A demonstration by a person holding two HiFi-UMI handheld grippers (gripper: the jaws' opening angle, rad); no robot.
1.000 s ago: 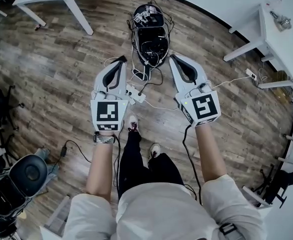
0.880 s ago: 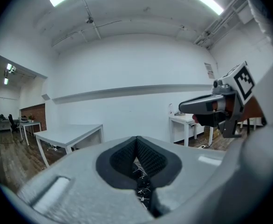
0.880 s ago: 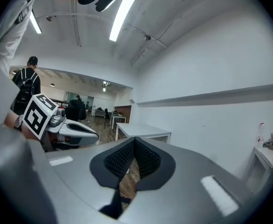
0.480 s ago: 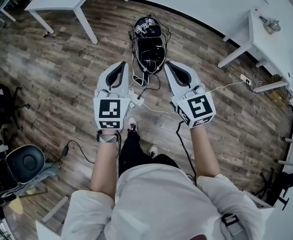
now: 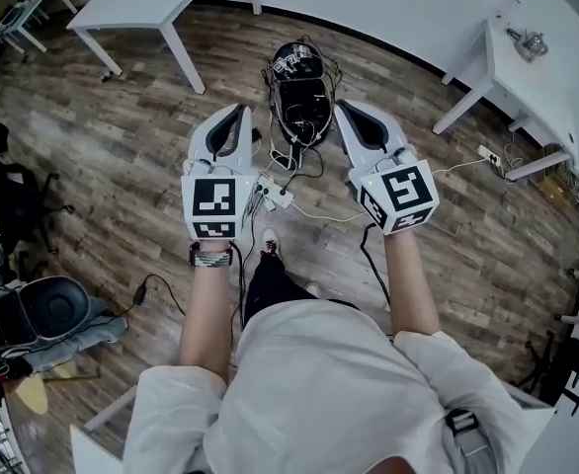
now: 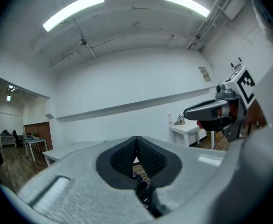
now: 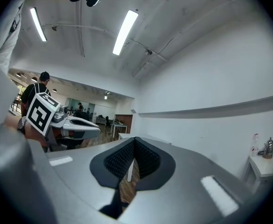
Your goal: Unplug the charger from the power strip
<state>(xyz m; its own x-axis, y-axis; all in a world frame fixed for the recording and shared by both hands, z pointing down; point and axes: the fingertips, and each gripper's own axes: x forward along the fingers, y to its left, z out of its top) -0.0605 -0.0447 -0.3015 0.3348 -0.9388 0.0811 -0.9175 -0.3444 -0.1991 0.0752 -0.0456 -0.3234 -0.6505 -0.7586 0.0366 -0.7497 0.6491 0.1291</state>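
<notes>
White power strip [image 5: 275,194] on wood floor [image 5: 122,166], seating of charger unreadable among cables [image 5: 321,215]; left gripper [image 5: 239,117] and right gripper [image 5: 351,113], both clenched empty, held above it either side: fits approach before pulling or withdrawal after.

I see my right gripper [image 7: 135,144] pointing level toward a white wall [image 7: 211,78], its fingers [image 7: 119,160] closed pad against pad. The left gripper [image 7: 76,125] hangs at the view's left. A white bench [image 7: 262,164] stands at far right.
</notes>
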